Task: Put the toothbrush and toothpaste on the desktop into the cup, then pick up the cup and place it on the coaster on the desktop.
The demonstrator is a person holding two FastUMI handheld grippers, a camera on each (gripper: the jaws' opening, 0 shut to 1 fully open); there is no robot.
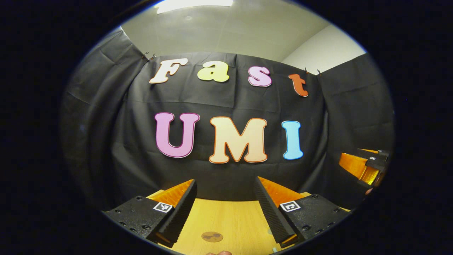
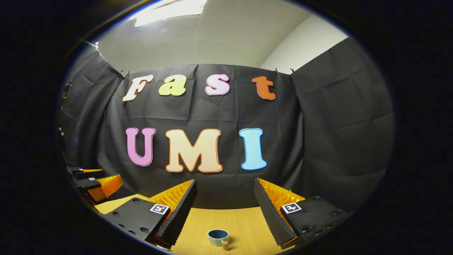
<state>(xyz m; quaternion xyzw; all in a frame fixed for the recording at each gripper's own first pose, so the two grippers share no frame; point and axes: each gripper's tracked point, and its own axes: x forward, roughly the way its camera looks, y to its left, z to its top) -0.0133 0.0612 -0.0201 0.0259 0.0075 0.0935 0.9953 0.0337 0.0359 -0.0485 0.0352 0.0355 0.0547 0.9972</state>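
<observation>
In the left gripper view, the left gripper [image 1: 224,209] is wide open and holds nothing. The round coaster [image 1: 212,236] lies flat on the desk [image 1: 226,216] at six o'clock.

In the right gripper view, the right gripper [image 2: 224,209] is open too. The cup [image 2: 218,237] stands at six o'clock. It looks hard, smooth and light, so pinch its rim.

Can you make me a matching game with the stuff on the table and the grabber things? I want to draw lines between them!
Things:
1. cup
2. coaster
3. left gripper
4. table

Descriptions:
A. flat, brown and round
B. blue-grey, standing upright
C. pale yellow wood
D. fingers apart, holding nothing

Right pairs: 1-B, 2-A, 3-D, 4-C
</observation>
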